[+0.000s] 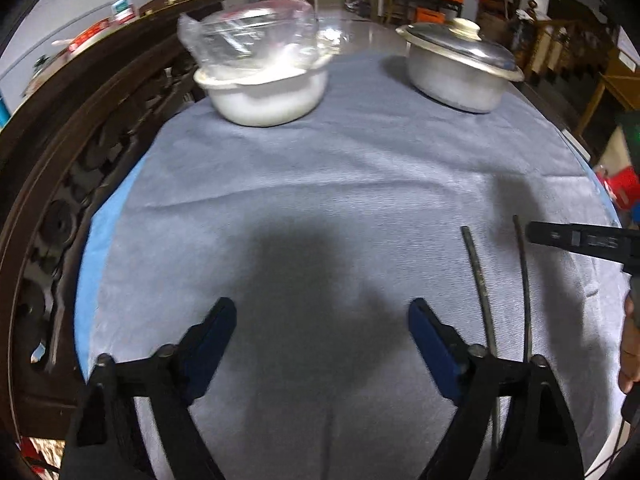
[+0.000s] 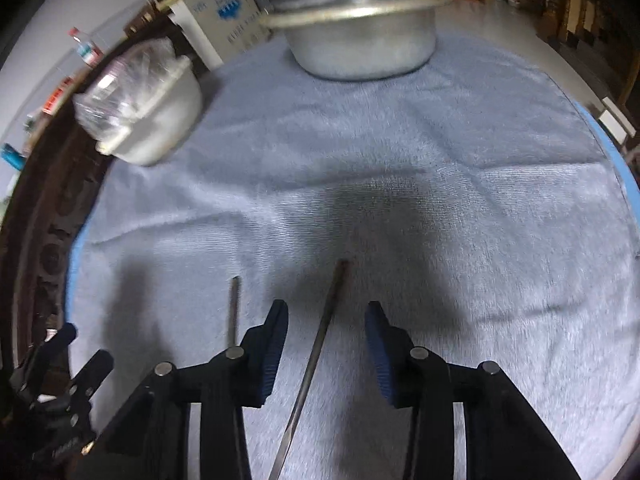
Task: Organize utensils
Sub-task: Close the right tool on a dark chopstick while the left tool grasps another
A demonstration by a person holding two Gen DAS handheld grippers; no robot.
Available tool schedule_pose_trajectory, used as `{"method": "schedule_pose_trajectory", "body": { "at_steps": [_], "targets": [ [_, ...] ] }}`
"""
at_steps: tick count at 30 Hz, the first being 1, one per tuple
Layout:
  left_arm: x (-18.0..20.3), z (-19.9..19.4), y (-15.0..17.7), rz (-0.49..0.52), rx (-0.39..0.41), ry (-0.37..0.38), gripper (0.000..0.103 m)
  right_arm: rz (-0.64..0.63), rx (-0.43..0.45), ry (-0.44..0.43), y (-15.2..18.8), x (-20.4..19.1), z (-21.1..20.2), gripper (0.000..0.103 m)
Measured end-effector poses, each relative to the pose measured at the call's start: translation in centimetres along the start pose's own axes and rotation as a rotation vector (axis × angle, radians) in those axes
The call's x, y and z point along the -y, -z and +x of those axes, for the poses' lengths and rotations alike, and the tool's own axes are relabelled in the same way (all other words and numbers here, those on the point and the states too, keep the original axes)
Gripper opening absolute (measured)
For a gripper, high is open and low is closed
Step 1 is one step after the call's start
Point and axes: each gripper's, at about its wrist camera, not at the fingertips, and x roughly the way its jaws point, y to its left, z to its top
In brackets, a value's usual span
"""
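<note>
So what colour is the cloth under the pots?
The cloth is pale grey-blue, with a brighter blue edge; it shows best in the right wrist view.

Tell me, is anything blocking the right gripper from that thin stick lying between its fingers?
Nothing visible does. The right gripper is open, and the chopstick lies on bare grey cloth between its fingers. The second chopstick lies outside, to its left.
</note>
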Motion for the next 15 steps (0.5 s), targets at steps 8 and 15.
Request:
{"method": "schedule_pose_trajectory", "body": {
  "at_steps": [8, 15],
  "targets": [
    [2.3, 2.1, -1.4, 0.023, -0.066, 0.104, 0.055, -0.025, -0.001, 0.097, -0.2, -0.1, 1.6, 0.011],
    [5.6, 3.9, -3.1, 0.062, -0.106, 0.217, 0.052, -0.039, 0.054, 0.072, 0.9, 2.7, 0.5, 0.008]
  ]
}}
